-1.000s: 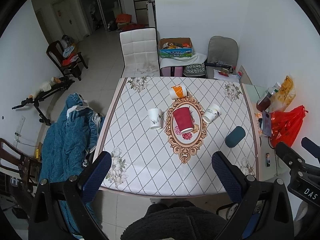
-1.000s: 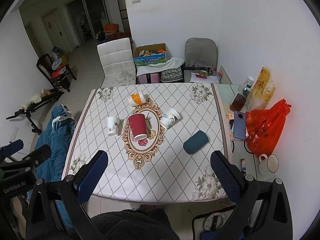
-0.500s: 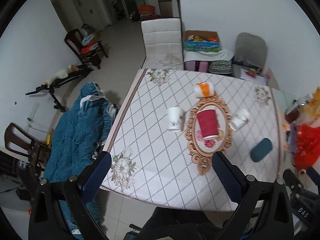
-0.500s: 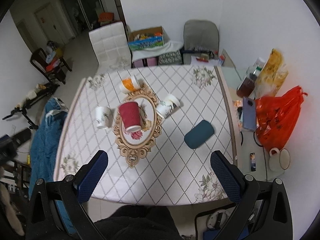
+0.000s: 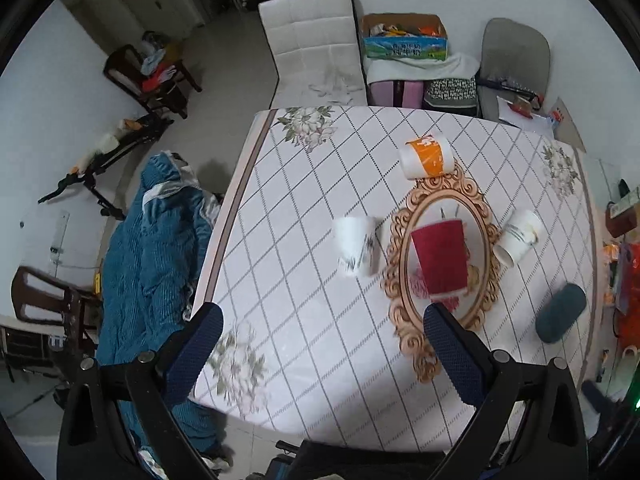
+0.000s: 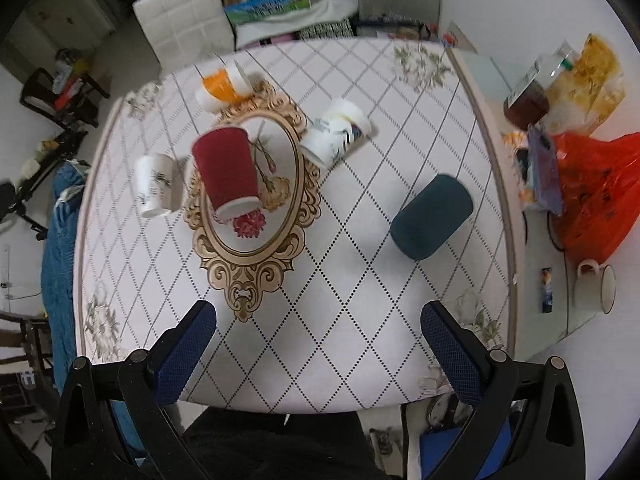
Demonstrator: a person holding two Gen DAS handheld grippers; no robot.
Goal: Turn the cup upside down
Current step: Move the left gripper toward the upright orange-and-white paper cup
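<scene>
A red paper cup (image 5: pixel 439 256) (image 6: pixel 226 173) stands on an ornate oval mirror tray (image 5: pixel 490 280) (image 6: pixel 296 200) in the middle of the table. A white floral cup (image 5: pixel 356 246) (image 6: pixel 154 184) stands left of the tray. An orange-and-white cup (image 5: pixel 427 157) (image 6: pixel 222 86) lies at the tray's far end. Another white cup (image 5: pixel 518 236) (image 6: pixel 336 133) lies on its side right of the tray. My left gripper (image 5: pixel 320 356) and right gripper (image 6: pixel 316 352) are both open and empty, high above the table's near edge.
A dark teal case (image 5: pixel 560 318) (image 6: pixel 432 216) lies on the table's right part. A red bag (image 6: pixel 596 192), a bottle (image 6: pixel 528 98) and a mug (image 6: pixel 596 286) sit on a side surface at right. A blue blanket (image 5: pixel 148 248) lies left of the table; chairs (image 5: pixel 316 44) stand behind.
Both grippers have moved forward and lower toward the table, so the cups and tray look larger. The cups have not moved. Both grippers stay open.
</scene>
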